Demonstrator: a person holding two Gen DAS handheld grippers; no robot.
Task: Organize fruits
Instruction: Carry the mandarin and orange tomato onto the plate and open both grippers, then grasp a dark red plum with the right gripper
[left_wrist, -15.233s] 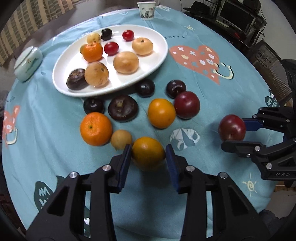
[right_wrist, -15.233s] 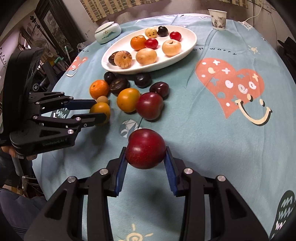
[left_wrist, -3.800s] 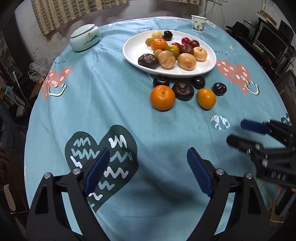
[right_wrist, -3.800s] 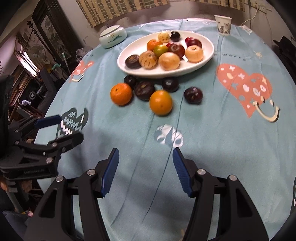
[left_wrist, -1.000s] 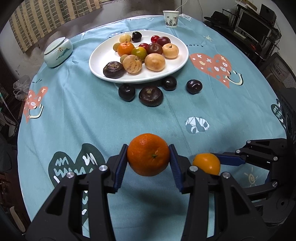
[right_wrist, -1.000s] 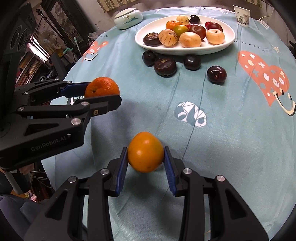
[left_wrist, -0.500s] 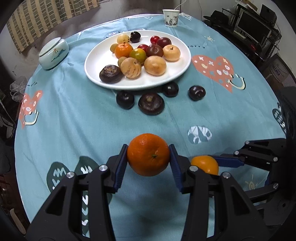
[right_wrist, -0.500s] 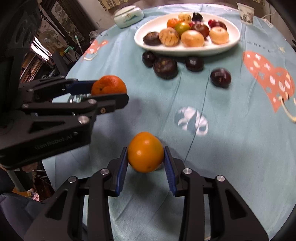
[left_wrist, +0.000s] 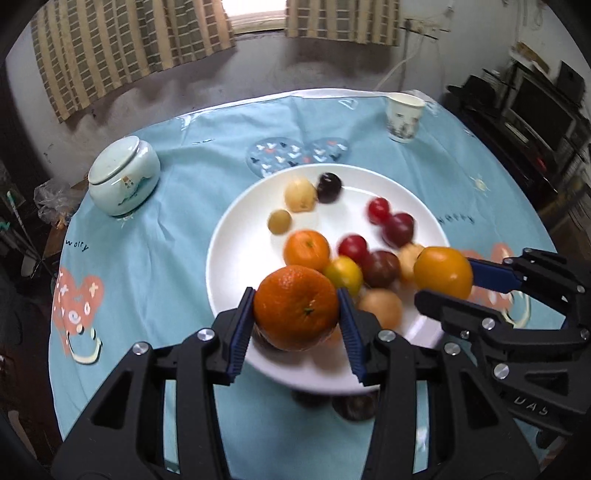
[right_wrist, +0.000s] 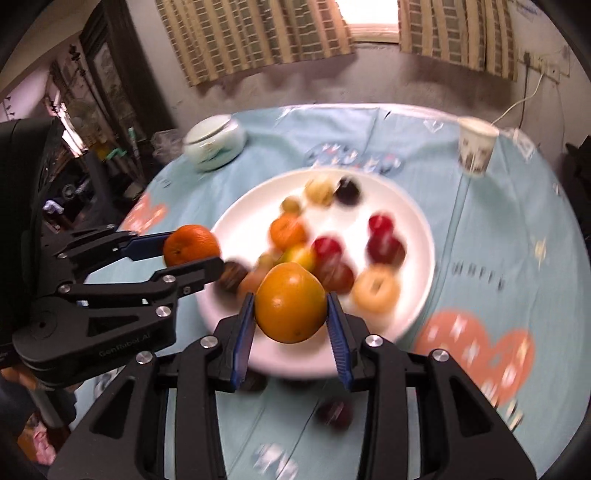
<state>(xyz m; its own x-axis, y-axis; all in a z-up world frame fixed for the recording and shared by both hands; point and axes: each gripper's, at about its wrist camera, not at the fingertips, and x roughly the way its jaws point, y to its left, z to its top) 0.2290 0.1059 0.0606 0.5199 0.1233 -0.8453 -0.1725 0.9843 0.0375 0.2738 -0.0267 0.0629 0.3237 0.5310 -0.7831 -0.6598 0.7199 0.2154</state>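
While a second ago the white plate (left_wrist: 236, 236) lay far up the table (left_wrist: 155, 221) in the left wrist view, it is now spread directly beneath the left gripper (left_wrist: 295, 310), whose blue pads are clamped on a deep orange mandarin (left_wrist: 295, 306) held above the near rim. Several fruits are seen on the plate: a smaller mandarin (left_wrist: 308, 249), red and dark plums, pale round fruits and a yellow-green one, all somewhat blurred. At the right, the right gripper (left_wrist: 448, 284) is seen pressed on a smooth yellow-orange orange (left_wrist: 443, 272), also over the plate. Two dark fruits (left_wrist: 351, 406) are glimpsed on the cloth just under the near rim. A lidded ceramic jar (left_wrist: 123, 181) and a paper cup (left_wrist: 404, 116) stand well apart at the far side.

From the right wrist view, the same shift is shown: the plate (right_wrist: 417, 236), distant a second ago, is now just below the right gripper (right_wrist: 291, 314), which is closed on the orange (right_wrist: 291, 306). The left gripper (right_wrist: 192, 254) is seen at the left, gripping its mandarin (right_wrist: 191, 245) beside the plate's left edge. A dark plum (right_wrist: 334, 413) is left on the table near the rim.

Both carries are judged nearly complete; lowering and release into free spots are called for next, after which the dark fruits on the cloth remain to be gathered
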